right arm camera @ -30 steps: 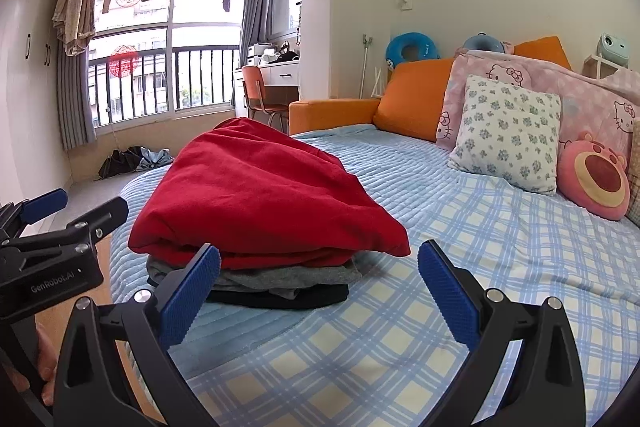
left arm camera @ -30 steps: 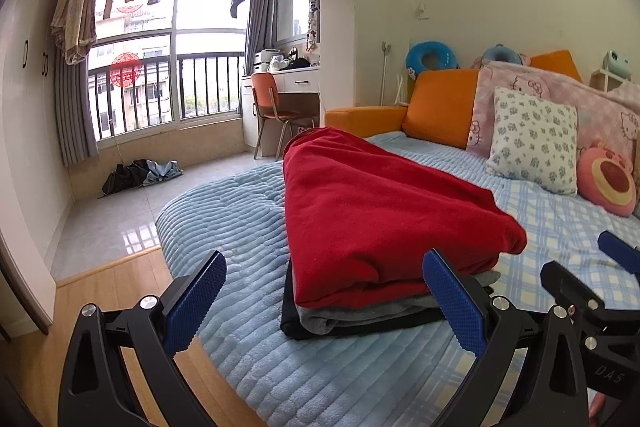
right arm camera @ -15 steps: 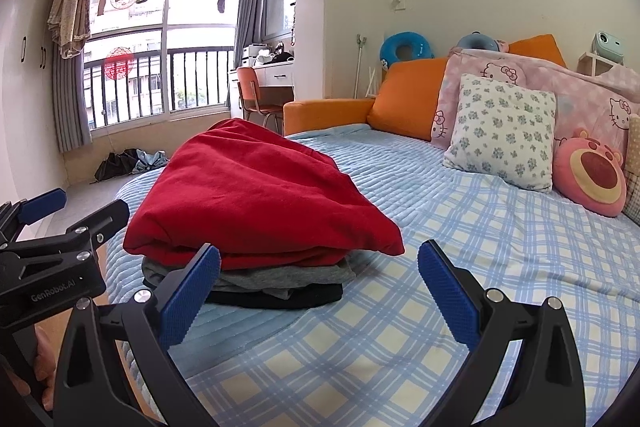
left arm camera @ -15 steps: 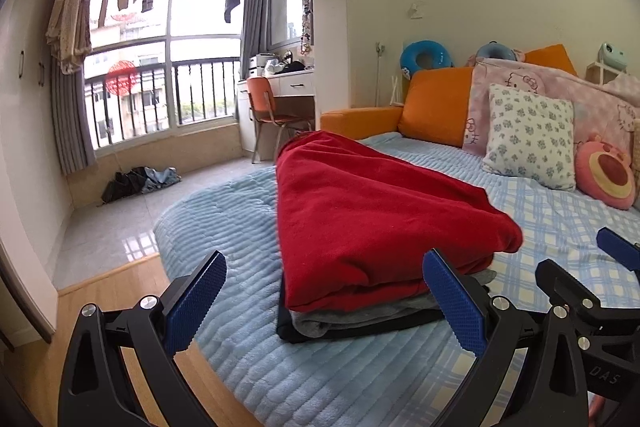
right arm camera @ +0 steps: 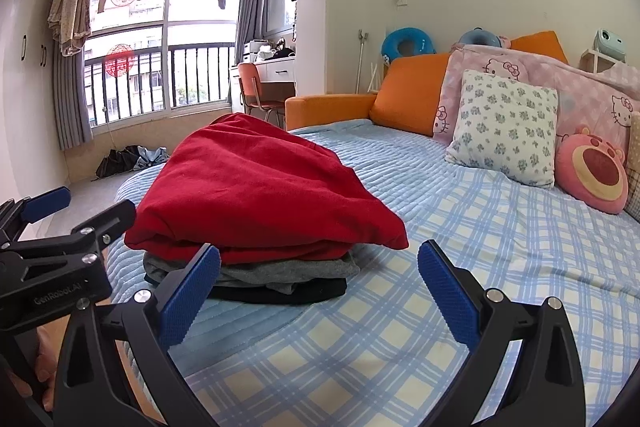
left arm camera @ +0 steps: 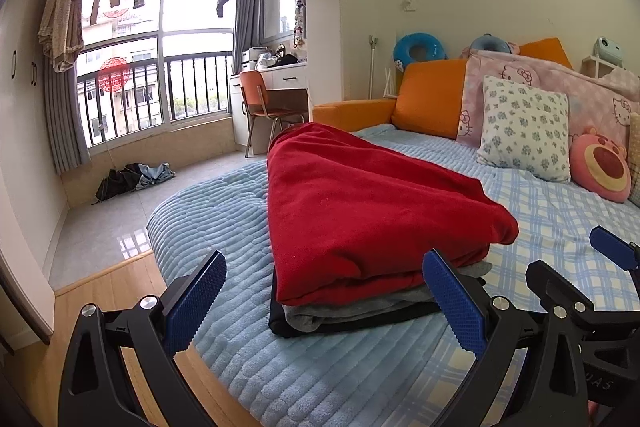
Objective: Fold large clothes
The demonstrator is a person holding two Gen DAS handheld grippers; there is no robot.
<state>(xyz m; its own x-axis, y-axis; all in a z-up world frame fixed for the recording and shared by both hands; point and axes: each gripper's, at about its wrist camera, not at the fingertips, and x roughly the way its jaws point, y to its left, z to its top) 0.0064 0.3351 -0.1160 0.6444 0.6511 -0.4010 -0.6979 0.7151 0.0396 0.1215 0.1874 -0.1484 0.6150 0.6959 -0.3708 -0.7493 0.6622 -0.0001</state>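
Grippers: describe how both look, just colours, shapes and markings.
The left gripper and right gripper match: black plastic frames with triangular cut-outs and silver screws, and jaws faced with blue knurled pads. The left gripper's side, seen from the right wrist camera, carries white "GenRobot.AI" lettering. No cables or sleeves show.

The left hand-held gripper [left arm camera: 324,297] is wide open and holds nothing, with its blue pads just before a folded stack on the bed [left arm camera: 224,227]. The red garment [left arm camera: 360,211] lies on top of a grey garment [left arm camera: 360,307] and a black garment [left arm camera: 288,327]. The right hand-held gripper [left arm camera: 580,287] shows at the right edge.
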